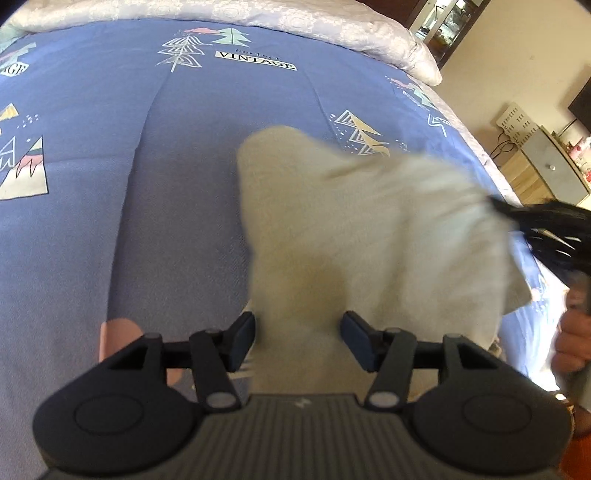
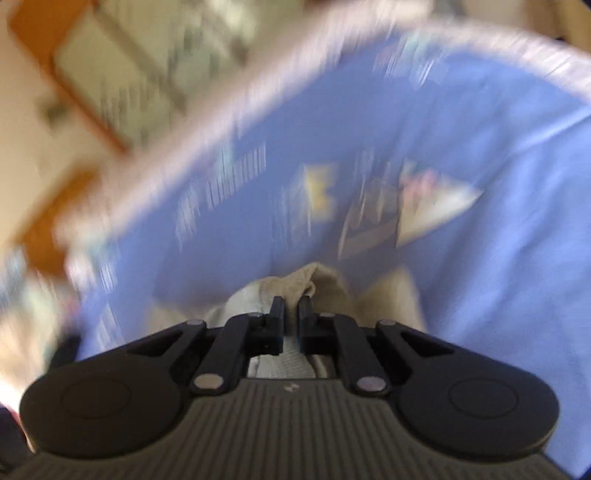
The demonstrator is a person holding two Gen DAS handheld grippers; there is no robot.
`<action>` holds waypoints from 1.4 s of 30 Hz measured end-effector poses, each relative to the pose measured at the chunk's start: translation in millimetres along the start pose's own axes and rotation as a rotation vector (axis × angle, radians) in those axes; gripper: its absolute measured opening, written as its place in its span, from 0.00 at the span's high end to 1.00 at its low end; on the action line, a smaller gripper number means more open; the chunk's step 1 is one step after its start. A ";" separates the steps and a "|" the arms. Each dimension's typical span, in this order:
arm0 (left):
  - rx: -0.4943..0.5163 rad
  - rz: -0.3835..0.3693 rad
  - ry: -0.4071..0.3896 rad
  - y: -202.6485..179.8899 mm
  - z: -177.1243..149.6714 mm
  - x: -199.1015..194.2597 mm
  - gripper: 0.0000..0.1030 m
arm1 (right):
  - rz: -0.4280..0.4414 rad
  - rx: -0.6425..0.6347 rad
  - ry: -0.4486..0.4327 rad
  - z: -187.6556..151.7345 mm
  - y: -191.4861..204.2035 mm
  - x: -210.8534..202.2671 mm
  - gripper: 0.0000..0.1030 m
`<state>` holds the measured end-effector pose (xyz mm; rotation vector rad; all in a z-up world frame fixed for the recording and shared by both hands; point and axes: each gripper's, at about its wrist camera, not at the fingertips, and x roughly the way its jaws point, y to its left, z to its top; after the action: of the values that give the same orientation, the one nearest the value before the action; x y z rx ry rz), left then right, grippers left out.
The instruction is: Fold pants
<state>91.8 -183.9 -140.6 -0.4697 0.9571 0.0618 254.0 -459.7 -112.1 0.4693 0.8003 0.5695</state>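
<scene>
The pale beige pants (image 1: 373, 229) hang lifted and blurred above the blue bed, right of centre in the left wrist view. My left gripper (image 1: 299, 338) is open, its pads either side of the lower part of the cloth without pinching it. My right gripper (image 2: 291, 314) is shut on a bunched fold of the pants (image 2: 310, 282). It also shows in the left wrist view (image 1: 517, 216), holding the cloth's far right edge. The right wrist view is heavily motion-blurred.
The blue patterned bedsheet (image 1: 147, 166) covers the bed, with a white quilt (image 1: 332, 22) along its far edge. A wooden floor and a grey cabinet (image 1: 554, 166) lie beyond the bed's right side. A hand (image 1: 572, 339) holds the right gripper.
</scene>
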 end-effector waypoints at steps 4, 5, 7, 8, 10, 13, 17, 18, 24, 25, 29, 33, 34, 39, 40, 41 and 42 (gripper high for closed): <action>-0.020 -0.033 0.030 -1.3 3.6 11.7 0.40 | -0.189 0.028 -0.119 -7.3 -15.1 -27.6 0.91; -0.010 -0.018 0.034 -4.4 4.1 15.4 0.41 | -0.242 0.022 -0.074 -11.9 -20.7 -15.7 0.91; 0.011 0.009 0.038 -7.8 2.3 18.0 0.41 | -0.269 0.040 0.017 -21.3 -34.0 5.1 0.83; 0.005 0.004 0.038 -7.3 1.1 16.5 0.42 | -0.248 0.068 0.006 -23.4 -39.2 2.8 0.83; -0.022 -0.018 0.041 -2.8 0.2 10.7 0.42 | -0.170 0.121 -0.072 -24.9 -44.1 -19.5 0.78; -0.053 -0.039 0.043 3.9 0.7 2.8 0.42 | -0.123 0.104 -0.138 -31.1 -43.2 -44.8 0.48; -0.032 -0.052 0.067 0.6 -1.6 4.6 0.80 | -0.158 0.025 -0.056 -46.9 -40.5 -41.5 0.50; -0.023 -0.067 0.076 -2.7 -4.4 3.9 0.90 | -0.157 0.012 -0.005 -53.0 -38.7 -37.6 0.75; 0.051 0.008 0.085 -6.4 -19.0 3.2 0.91 | -0.211 -0.042 -0.002 -68.2 -34.4 -52.6 0.88; 0.055 0.014 0.091 -6.5 -19.6 6.1 0.89 | -0.222 -0.012 0.019 -69.6 -44.3 -46.8 0.88; 0.076 0.070 0.089 -10.4 -19.9 3.4 0.74 | -0.247 0.027 0.031 -69.2 -57.6 -41.3 0.75; 0.105 0.104 0.024 -14.6 -10.0 -15.7 0.58 | -0.192 0.042 -0.048 -61.2 -59.4 -67.3 0.63; 0.117 0.121 0.007 -15.9 -7.4 -18.5 0.57 | -0.174 0.059 -0.060 -58.8 -62.6 -71.3 0.58; 0.142 0.163 -0.010 -21.6 4.1 -16.9 0.52 | -0.066 0.182 -0.077 -54.5 -77.5 -78.7 0.45; 0.146 0.168 -0.012 -21.7 6.3 -15.8 0.51 | -0.050 0.193 -0.071 -54.5 -79.9 -77.0 0.44; 0.151 0.174 -0.015 -23.1 7.7 -14.9 0.50 | -0.042 0.196 -0.062 -53.8 -80.9 -74.2 0.42; 0.155 0.177 -0.016 -23.7 9.0 -14.3 0.48 | -0.039 0.195 -0.056 -54.1 -81.5 -76.4 0.35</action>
<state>96.4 -199.3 -116.3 -0.2407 0.9775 0.1495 193.1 -560.0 -152.5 0.6443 0.8134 0.4426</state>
